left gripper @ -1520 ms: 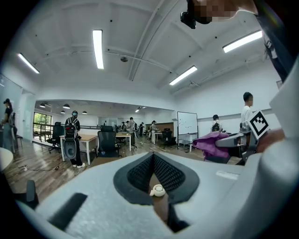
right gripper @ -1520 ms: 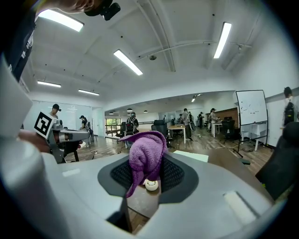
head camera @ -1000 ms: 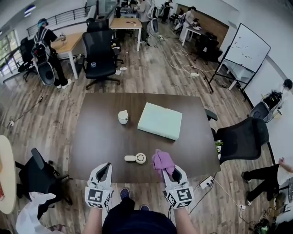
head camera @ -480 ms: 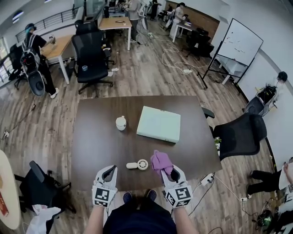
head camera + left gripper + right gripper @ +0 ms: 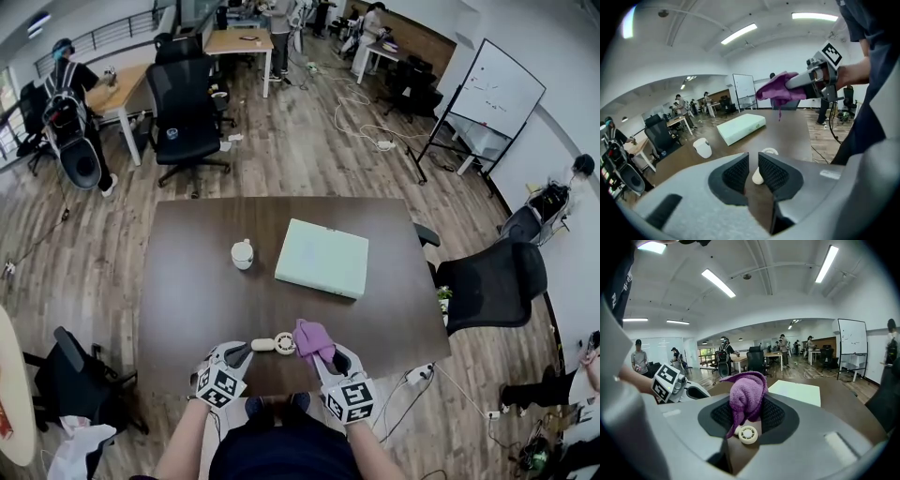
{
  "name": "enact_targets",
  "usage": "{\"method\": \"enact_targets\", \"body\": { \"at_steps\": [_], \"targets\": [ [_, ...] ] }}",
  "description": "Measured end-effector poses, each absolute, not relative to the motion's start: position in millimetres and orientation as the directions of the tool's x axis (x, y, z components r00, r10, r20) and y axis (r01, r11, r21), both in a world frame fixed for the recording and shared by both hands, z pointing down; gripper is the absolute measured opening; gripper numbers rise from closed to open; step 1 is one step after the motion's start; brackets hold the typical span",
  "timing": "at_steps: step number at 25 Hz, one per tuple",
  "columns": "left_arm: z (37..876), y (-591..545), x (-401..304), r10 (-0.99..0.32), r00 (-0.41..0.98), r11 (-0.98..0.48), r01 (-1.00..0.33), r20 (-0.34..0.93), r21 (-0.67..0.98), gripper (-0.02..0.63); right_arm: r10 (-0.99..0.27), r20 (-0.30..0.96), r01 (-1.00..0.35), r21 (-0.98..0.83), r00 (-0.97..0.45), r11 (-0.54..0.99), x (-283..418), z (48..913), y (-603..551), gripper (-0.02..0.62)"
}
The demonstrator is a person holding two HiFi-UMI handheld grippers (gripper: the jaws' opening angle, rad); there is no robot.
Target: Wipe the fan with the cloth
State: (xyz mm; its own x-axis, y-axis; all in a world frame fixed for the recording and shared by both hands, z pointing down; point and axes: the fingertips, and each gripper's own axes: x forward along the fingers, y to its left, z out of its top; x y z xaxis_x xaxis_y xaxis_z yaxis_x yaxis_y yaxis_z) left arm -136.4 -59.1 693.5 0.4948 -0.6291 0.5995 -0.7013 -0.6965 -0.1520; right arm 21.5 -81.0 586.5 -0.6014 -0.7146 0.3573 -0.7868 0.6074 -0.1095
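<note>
A small white hand-held fan (image 5: 277, 344) lies flat near the front edge of the dark table (image 5: 187, 300), its round head to the right. My right gripper (image 5: 330, 359) is shut on a purple cloth (image 5: 312, 336) that hangs just beside the fan's head (image 5: 748, 434). My left gripper (image 5: 237, 355) sits low at the fan's handle end. Its jaws have just been opening to a narrow gap (image 5: 753, 161), and the handle (image 5: 757, 177) shows through that gap beyond the pads, not pressed by them.
A white cup (image 5: 242, 253) and a flat pale green box (image 5: 323, 258) sit on the middle of the table. A black office chair (image 5: 492, 281) stands at the table's right side, another chair (image 5: 75, 370) at the front left. People work at desks far behind.
Both grippers have come down and closer to the fan. The left one has rolled and tilted toward the handle. The cloth now hangs right by the fan's head.
</note>
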Motion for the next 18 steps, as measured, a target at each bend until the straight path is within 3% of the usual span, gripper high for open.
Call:
{"method": "enact_targets", "body": {
  "at_steps": [7, 18],
  "targets": [
    [759.9, -71.0, -129.2, -0.437, 0.481, -0.811, -0.576, 0.760, -0.103, 0.221, -0.665, 0.426, -0.767, -0.122, -0.614, 0.630, 13.6, 618.1, -85.2, 0.124],
    [832.9, -74.2, -117.5, -0.258, 0.455, -0.889, -0.458, 0.852, -0.025, 0.227, -0.578, 0.524, -0.738, -0.155, -0.625, 0.657, 3.9, 668.8, -86.7, 0.124]
  ]
}}
